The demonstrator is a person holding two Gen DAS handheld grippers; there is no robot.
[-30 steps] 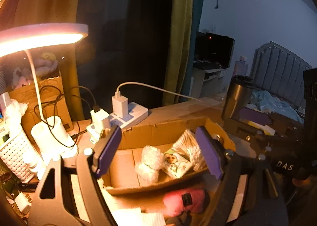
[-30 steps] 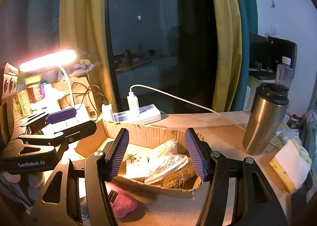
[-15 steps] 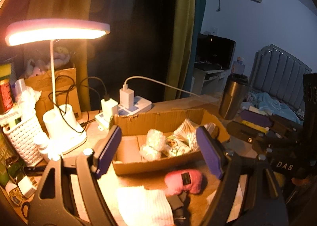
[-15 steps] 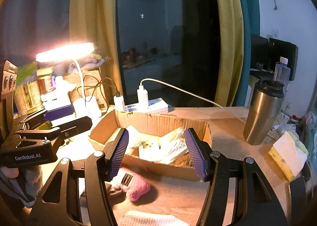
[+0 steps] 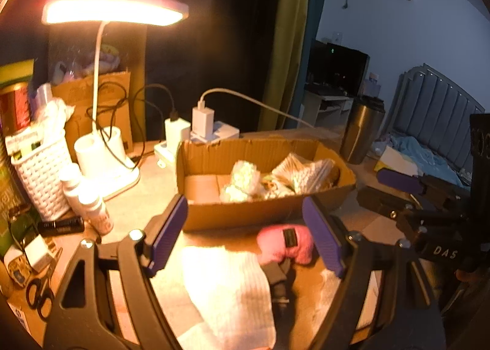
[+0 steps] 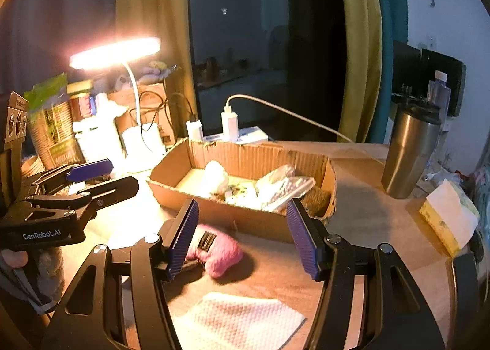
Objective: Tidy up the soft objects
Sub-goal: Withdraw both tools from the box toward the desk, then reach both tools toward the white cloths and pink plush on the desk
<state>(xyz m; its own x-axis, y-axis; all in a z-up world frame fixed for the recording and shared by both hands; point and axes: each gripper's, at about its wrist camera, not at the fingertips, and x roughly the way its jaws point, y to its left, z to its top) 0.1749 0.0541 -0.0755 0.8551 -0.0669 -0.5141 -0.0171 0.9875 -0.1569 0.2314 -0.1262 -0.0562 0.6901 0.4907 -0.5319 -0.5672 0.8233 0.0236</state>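
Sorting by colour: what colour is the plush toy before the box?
Pink, with a dark label; the plush toy shows best in the right wrist view.

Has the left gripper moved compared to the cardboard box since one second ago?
Yes. The left gripper has backed away from the cardboard box: the box looks smaller and farther, and the white cloth has come into view.
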